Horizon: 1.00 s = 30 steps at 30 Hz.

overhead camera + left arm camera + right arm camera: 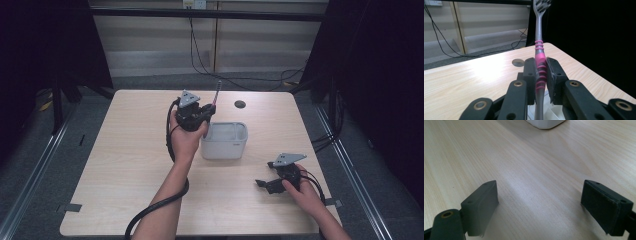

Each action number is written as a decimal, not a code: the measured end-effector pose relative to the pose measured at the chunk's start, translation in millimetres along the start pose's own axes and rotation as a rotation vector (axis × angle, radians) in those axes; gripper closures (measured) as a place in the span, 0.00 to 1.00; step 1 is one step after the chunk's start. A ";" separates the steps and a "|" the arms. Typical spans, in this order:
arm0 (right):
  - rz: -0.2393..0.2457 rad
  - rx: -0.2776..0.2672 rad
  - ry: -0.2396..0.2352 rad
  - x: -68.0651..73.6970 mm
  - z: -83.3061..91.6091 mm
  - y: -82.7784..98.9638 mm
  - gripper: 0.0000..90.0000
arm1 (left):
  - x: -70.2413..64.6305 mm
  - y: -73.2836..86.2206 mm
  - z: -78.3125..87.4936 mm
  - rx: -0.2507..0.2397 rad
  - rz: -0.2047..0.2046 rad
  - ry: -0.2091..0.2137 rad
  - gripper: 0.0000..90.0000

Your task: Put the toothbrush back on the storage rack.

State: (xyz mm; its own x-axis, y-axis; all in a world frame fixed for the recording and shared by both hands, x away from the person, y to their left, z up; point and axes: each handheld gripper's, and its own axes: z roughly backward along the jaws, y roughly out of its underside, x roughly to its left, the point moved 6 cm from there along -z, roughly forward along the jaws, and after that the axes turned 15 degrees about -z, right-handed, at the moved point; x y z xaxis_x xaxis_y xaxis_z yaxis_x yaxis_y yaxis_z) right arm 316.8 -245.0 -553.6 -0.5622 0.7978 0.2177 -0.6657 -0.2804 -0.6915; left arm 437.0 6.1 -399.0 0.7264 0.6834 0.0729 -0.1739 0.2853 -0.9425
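The left tool [540, 80] clamps an upright pink-and-grey toothbrush [539, 60] above the white holder [224, 140]; the right tool [540, 207] rests released on the table [125, 165].

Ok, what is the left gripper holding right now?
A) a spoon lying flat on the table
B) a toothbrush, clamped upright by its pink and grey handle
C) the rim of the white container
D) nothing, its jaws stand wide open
B: in the left gripper view the left gripper is shut on the toothbrush, bristles up, above the white container.
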 end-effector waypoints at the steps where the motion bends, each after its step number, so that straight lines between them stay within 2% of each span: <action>1: 0.000 0.000 0.000 0.0 0.0 0.0 0.15 | 0.0 0.0 0.0 0.000 0.000 0.000 0.88; 16: 0.000 -0.001 0.000 -0.1 0.0 -0.1 0.15 | 1.4 14.8 1.2 0.017 0.013 -0.014 0.88; 21: 0.000 -0.001 0.000 0.0 0.0 -0.1 0.15 | 0.8 18.5 1.3 0.019 0.032 -0.014 0.88; 25: 0.000 -0.001 0.000 0.0 0.0 -0.1 0.15 | 1.7 21.8 2.0 0.032 0.025 -0.017 0.88; 30: 0.000 -0.001 0.000 -0.1 0.0 -0.1 0.15 | 0.8 26.1 1.4 0.042 0.037 -0.025 0.88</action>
State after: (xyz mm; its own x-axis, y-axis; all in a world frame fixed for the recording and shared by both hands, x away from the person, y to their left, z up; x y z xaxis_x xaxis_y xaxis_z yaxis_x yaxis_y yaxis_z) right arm 316.9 -245.1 -553.5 -0.5621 0.7979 0.2176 -0.6654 -0.2801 -0.6920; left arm 432.1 15.0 -423.1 0.7019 0.7108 0.0467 -0.2289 0.2871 -0.9301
